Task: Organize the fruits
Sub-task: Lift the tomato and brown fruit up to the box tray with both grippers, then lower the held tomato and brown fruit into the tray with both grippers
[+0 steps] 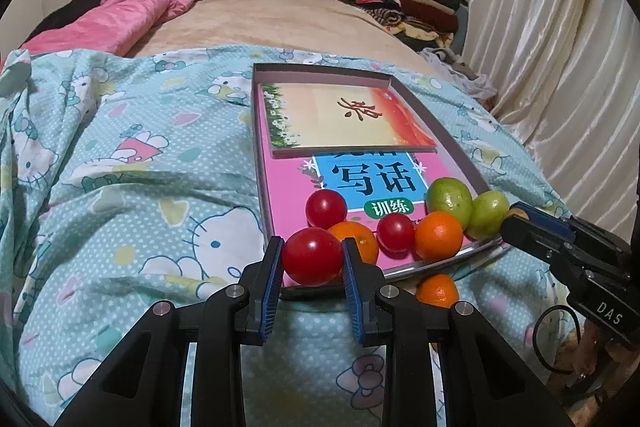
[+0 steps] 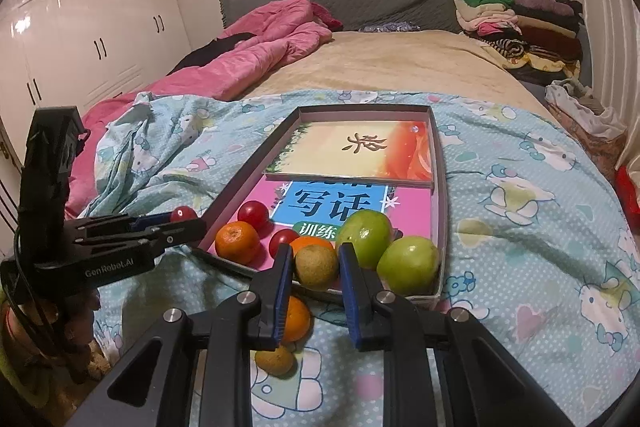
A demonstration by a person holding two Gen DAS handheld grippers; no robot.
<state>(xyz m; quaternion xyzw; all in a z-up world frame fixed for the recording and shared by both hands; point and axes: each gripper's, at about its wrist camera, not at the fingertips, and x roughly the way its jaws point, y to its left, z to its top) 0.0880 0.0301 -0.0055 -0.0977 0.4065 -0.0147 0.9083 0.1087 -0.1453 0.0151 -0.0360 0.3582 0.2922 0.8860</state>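
The left gripper (image 1: 313, 259) clamps a red tomato (image 1: 312, 255); the right gripper (image 2: 316, 267) pinches a brownish fruit (image 2: 316, 266); lift both over the tray's near rim (image 2: 424, 294), releasing gently among the fruit inside.

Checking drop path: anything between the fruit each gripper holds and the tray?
Nothing visible. The left gripper holds a red tomato at the tray near edge; the right gripper holds a brownish fruit there too.

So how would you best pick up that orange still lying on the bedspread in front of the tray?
Grip the orange across its round middle, coming down from above. It lies loose on the soft bedspread beside the tray, so its top and sides are free.
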